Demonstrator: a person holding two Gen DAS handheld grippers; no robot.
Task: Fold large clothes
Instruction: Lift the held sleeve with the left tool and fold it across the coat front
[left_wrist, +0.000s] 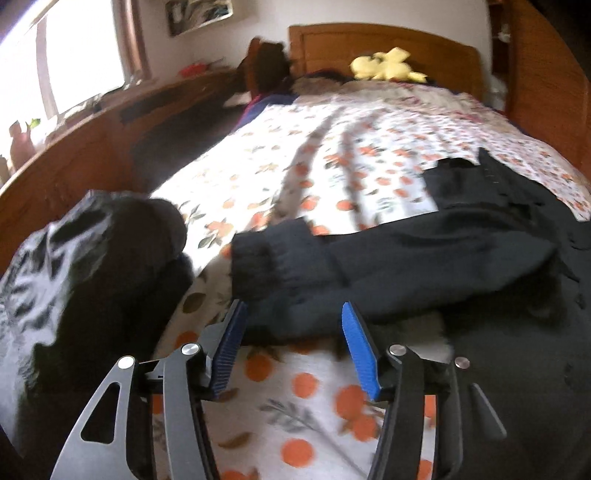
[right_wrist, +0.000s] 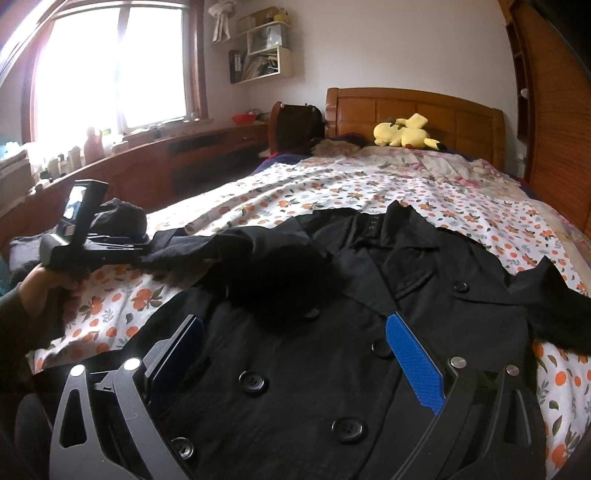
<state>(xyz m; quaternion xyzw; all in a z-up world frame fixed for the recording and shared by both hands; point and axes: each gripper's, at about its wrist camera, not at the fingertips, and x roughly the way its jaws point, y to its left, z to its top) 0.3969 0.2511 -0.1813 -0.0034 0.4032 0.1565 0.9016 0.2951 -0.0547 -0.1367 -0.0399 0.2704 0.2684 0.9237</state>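
The black double-breasted coat (right_wrist: 332, 354) lay face-up across the bed (right_wrist: 295, 184), sleeve not yet folded. Left gripper (left_wrist: 291, 314) and right gripper (right_wrist: 295, 328) both spread wide, empty; next likely pinching the sleeve cuff (left_wrist: 258, 266).

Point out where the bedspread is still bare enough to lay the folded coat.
Bare bedspread lies between the black coat's collar and the yellow plush. A smaller patch sits beside the sleeve, under the open left claw. The dark bundle crowds the left edge.
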